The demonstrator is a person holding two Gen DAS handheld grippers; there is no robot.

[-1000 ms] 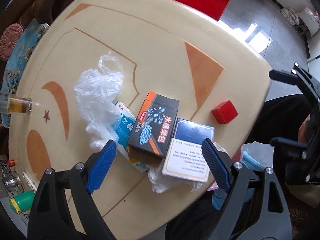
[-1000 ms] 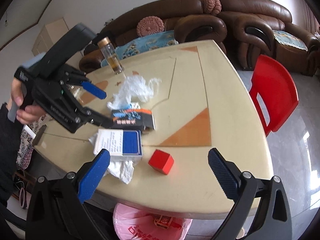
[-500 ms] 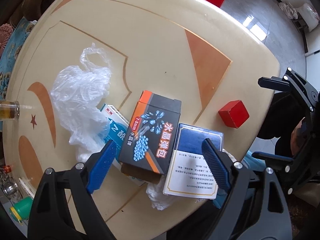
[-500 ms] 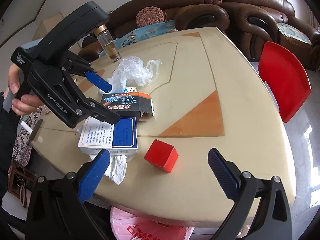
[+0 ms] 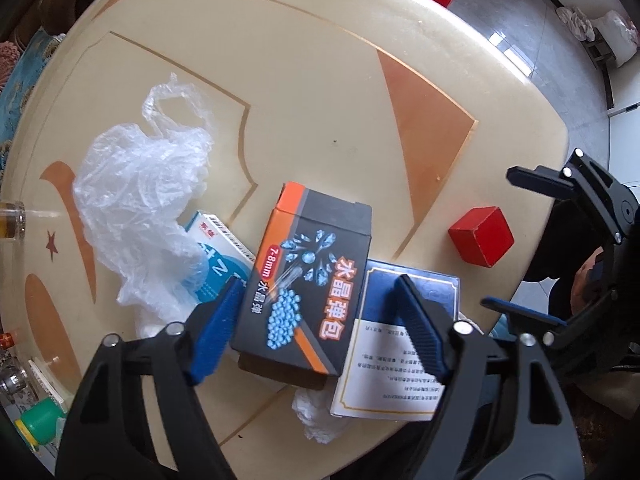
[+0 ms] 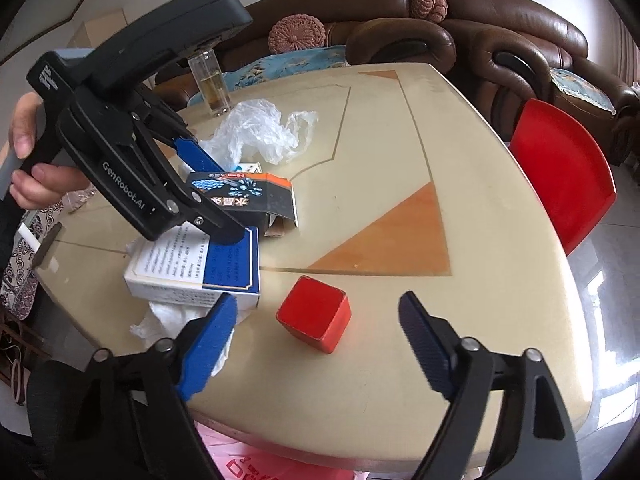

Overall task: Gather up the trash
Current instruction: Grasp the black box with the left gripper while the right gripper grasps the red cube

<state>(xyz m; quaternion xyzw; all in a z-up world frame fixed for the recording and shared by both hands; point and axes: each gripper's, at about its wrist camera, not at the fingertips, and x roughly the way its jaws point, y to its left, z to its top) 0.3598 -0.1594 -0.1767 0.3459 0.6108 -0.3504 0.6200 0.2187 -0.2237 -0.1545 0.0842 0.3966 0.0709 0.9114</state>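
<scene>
Living room, brown sofas behind, cream table (image 6: 460,216) with orange inlay carrying the litter. Near the front edge, black-and-orange carton (image 5: 308,280) lying flat, propped partly on a white-and-blue box (image 5: 400,352) and a smaller white packet (image 5: 218,240). Looks light and stiff, probably empty, end flap gaping in the right view, so likely to crush if squeezed hard; best taken across its long sides, mid-length. Left gripper (image 5: 320,324) pointing straight down over it, jaws closing, carton between the blue pads, no contact visible yet. Just beyond, crumpled clear plastic bag (image 5: 136,204): soft, weightless, slippery, needs a bunched pinch. White tissue (image 6: 168,316) poking from under the white-and-blue box, soft and tearable. Out to the side, red cube (image 6: 316,316) standing alone, rigid and smooth, square faces good for a flat pinch. Right gripper (image 6: 316,344) angled down at it, jaws closing, cube framed between the pads but apart from them. Pink bag (image 6: 256,464) waiting below the table edge, presumably for the trash.
</scene>
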